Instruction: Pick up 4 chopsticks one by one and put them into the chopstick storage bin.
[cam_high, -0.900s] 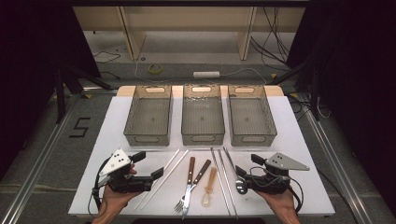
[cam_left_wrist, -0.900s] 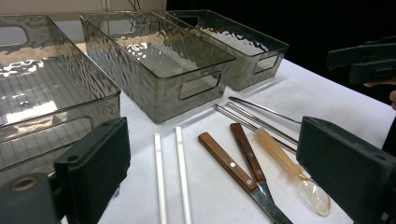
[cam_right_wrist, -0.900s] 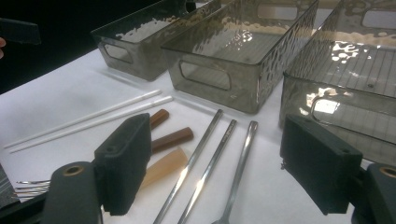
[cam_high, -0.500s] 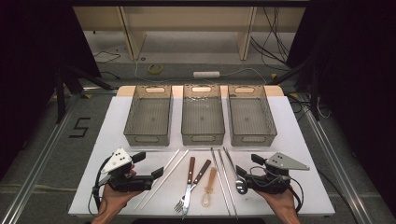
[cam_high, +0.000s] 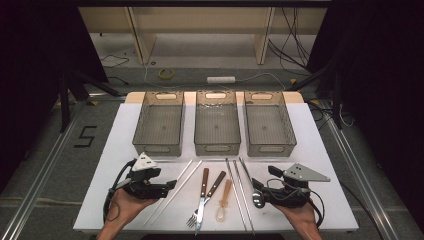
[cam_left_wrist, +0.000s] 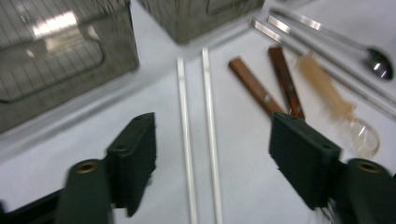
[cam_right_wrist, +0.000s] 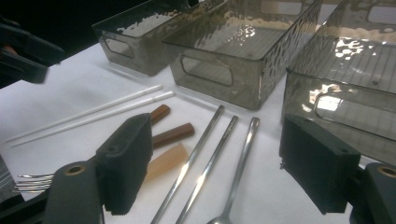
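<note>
My left gripper lies low over the white mat at the front left, jaws open. A pair of white chopsticks runs between them, untouched. My right gripper rests at the front right, also open. Two metal chopsticks and a metal spoon lie on the mat between its jaws. In the middle lie a fork and a knife with wooden handles, and beside them a translucent spoon.
Three smoky see-through bins stand in a row at the back of the mat: left, middle, right. The white mat ends near the hands; dark floor and cables lie beyond.
My left gripper has shifted slightly to the right, toward the white chopsticks. The right gripper and the utensils have kept still.
</note>
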